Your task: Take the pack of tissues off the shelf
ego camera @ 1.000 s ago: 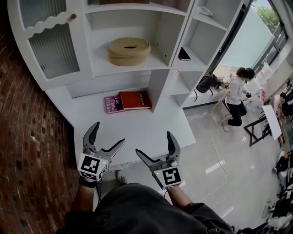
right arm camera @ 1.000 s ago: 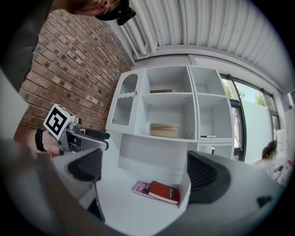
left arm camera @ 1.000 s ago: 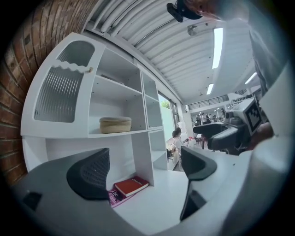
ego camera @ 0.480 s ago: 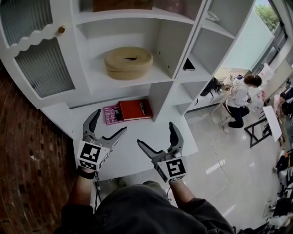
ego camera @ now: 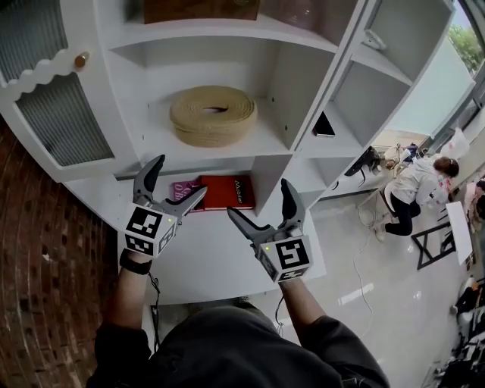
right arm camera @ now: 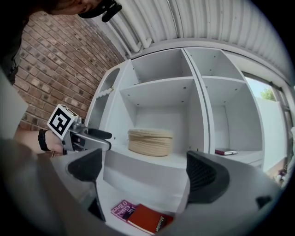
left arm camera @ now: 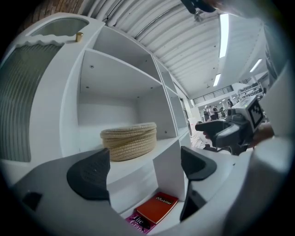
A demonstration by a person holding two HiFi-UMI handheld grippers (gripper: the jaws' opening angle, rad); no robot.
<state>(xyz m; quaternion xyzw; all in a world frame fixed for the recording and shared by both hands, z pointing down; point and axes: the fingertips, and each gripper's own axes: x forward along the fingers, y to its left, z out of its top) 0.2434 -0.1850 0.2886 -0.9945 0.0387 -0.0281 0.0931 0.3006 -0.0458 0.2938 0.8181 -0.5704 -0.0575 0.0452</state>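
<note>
No pack of tissues shows clearly. A small pale object (ego camera: 371, 38) lies on an upper right shelf; I cannot tell what it is. A brown box (ego camera: 201, 9) stands at the top edge. My left gripper (ego camera: 180, 176) is open and empty in front of the low ledge with the books. My right gripper (ego camera: 259, 198) is open and empty beside it, below the shelf divider. A coiled woven basket (ego camera: 212, 114) sits on the middle shelf above both. The left gripper view (left arm camera: 144, 168) and the right gripper view (right arm camera: 145, 170) show wide-apart jaws with nothing between them.
A red book (ego camera: 227, 192) and a pink book (ego camera: 182, 189) lie on the white ledge (ego camera: 220, 258). A dark flat item (ego camera: 324, 126) rests on the right shelf. A ribbed-glass door (ego camera: 64, 121) is at left by a brick wall (ego camera: 45, 250). A person (ego camera: 424, 178) crouches far right.
Both grippers have risen and moved in toward the shelf unit, still open. The head view has closed in, so the basket shelf sits lower and larger in frame.
</note>
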